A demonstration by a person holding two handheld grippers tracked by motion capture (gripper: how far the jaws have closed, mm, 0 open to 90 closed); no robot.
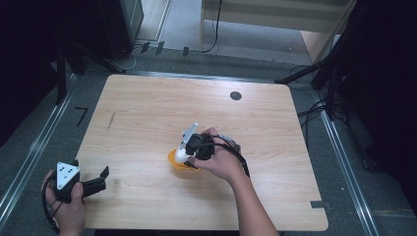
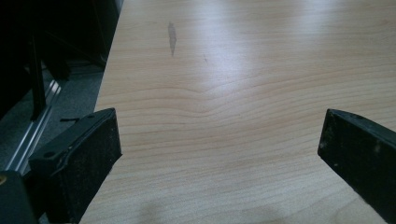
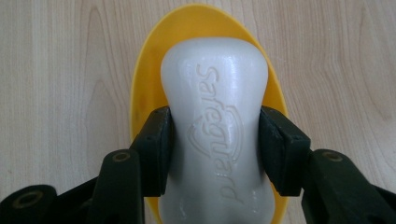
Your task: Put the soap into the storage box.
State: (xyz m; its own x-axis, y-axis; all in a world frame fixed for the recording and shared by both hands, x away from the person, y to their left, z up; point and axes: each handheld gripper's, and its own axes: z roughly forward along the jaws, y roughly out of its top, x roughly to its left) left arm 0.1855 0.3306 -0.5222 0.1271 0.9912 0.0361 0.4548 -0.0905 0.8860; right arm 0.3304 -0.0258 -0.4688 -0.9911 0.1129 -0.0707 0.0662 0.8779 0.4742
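One wooden counter point(image 1: 147, 113), pale grain, with one dark round spot point(image 1: 235, 95) near its far edge and one short grey streak point(image 1: 111, 120) toward its left side. Two hand-held grippers on it, one per hand. Left gripper point(image 1: 93, 184) sits at the near-left corner of the counter, held low by the left hand point(image 1: 66, 206); in the left gripper view its two black jaws stand wide apart, released, with bare wood between them. Right gripper point(image 3: 215, 149) is at the middle of the counter, pointing down, held by the right hand point(image 1: 221, 160). One yellow oval dish point(image 3: 144, 93) lies flat on the counter under it. One white bar of soap point(image 3: 215, 93), embossed with lettering, lies over the dish along its long axis; the right jaws are clenched on the bar's narrow waist, one pad on each side, both pads touching. One grey three-cornered plate shows on each gripper in the high view.
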